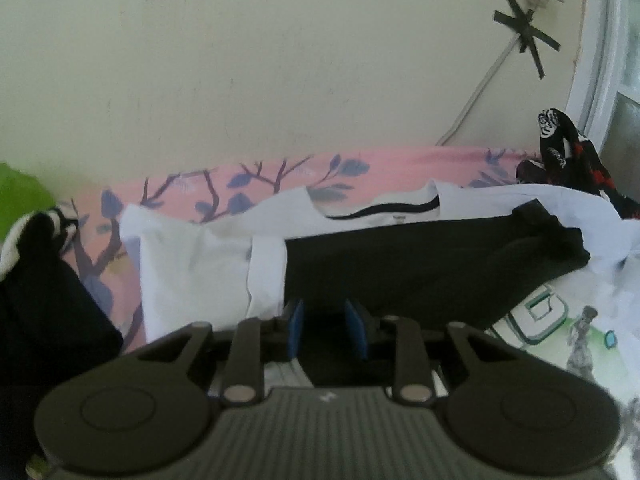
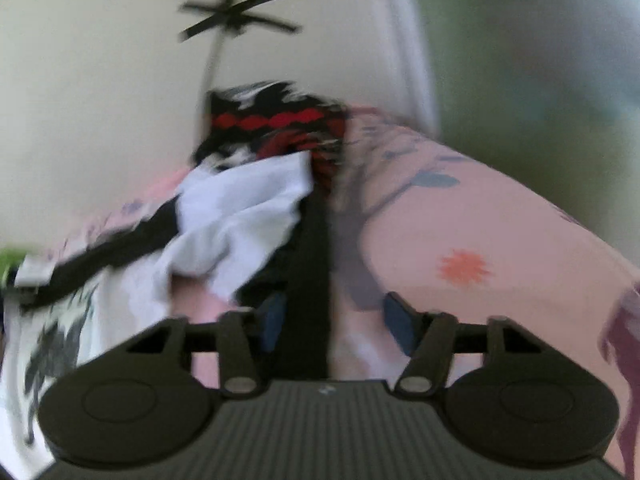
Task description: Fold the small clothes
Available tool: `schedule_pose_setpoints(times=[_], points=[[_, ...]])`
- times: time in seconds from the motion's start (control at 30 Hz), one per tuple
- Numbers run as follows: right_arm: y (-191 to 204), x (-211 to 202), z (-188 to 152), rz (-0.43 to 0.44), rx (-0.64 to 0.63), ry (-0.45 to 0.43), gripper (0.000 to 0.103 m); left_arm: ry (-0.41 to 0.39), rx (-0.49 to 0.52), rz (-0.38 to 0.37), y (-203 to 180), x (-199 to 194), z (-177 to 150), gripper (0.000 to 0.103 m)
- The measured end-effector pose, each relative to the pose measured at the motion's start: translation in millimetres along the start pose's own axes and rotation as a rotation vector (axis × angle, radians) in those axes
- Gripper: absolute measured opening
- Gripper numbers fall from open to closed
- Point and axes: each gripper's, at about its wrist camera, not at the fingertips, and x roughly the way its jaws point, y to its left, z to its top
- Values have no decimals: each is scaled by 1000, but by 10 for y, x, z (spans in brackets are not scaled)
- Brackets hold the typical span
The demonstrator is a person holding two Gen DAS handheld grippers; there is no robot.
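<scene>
A white T-shirt point(image 1: 192, 264) with a black-trimmed collar lies spread on the pink floral bedsheet point(image 1: 264, 178). A black garment point(image 1: 400, 268) lies across it. My left gripper point(image 1: 327, 330) is at the black garment's near edge; its blue pads point(image 1: 296, 330) stand a little apart with black cloth between them. In the blurred right wrist view, my right gripper point(image 2: 336, 322) is wide open over the sheet point(image 2: 460, 220), with a black strip of cloth point(image 2: 308, 280) running between its pads point(image 2: 400, 320). White cloth point(image 2: 240, 216) is bunched just ahead.
A black, red and white patterned garment point(image 1: 568, 160) is piled at the far right by the wall, also in the right wrist view point(image 2: 280, 124). Dark clothes point(image 1: 44, 292) and something green point(image 1: 20, 196) lie at the left. A wall point(image 1: 280, 60) backs the bed.
</scene>
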Motion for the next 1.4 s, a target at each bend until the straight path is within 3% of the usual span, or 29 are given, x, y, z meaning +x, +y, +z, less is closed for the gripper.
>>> schedule_pose_setpoints(times=[0.03, 0.1, 0.23, 0.33, 0.43, 0.57, 0.6, 0.63, 0.7, 0.77, 0.83, 0.9, 1.07, 1.17, 1.23, 1.27, 1.3, 1.37, 1.4], points=[[55, 58, 17, 7, -24, 24, 0, -2, 8, 6, -15, -4, -11, 25], [79, 103, 148, 8, -8, 44, 0, -7, 36, 26, -65, -9, -34, 25], [94, -338, 834, 102, 119, -162, 0, -7, 45, 39, -99, -23, -31, 25], [407, -564, 1361, 220, 104, -226, 0, -10, -21, -7, -14, -101, 34, 26], [1032, -478, 1665, 341, 4, -183, 0, -78, -128, -83, 140, -328, 135, 28], [2107, -52, 1731, 500, -154, -65, 0, -149, -247, -162, 358, -566, 195, 34], [2384, 99, 1688, 546, -188, -21, 5, -158, -265, -177, 404, -596, 201, 39], [2645, 267, 1635, 598, -228, 46, 19, -163, -276, -188, 443, -618, 202, 43], [2959, 501, 1571, 616, -279, 149, 29, -163, -280, -191, 499, -632, 199, 49], [2927, 506, 1581, 643, -283, 103, 29, -156, -277, -178, 520, -622, 205, 49], [2668, 505, 1628, 617, -252, 40, 40, -148, -279, -192, 530, -590, 198, 49], [2324, 570, 1606, 528, -217, 25, 45, -134, -271, -207, 487, -541, 200, 49], [1636, 951, 1255, 299, -196, 111, 58, -89, -190, -231, 240, -431, 170, 50], [1399, 1180, 1107, 273, -152, 156, 61, -71, -129, -244, 38, -401, 153, 49], [1365, 1354, 1056, 306, -108, 216, 51, -41, -82, -243, -115, -341, 136, 40], [1376, 1448, 1042, 330, -85, 241, 31, -27, -50, -239, -193, -310, 122, 25], [1443, 1484, 1019, 328, -78, 235, 3, -9, -16, -226, -266, -272, 97, 7], [1517, 1435, 1038, 297, -130, 149, 1, 29, 33, -181, -366, -190, 43, 5], [1620, 1391, 1010, 233, -185, 69, 0, 32, 44, -166, -377, -171, 26, 5]])
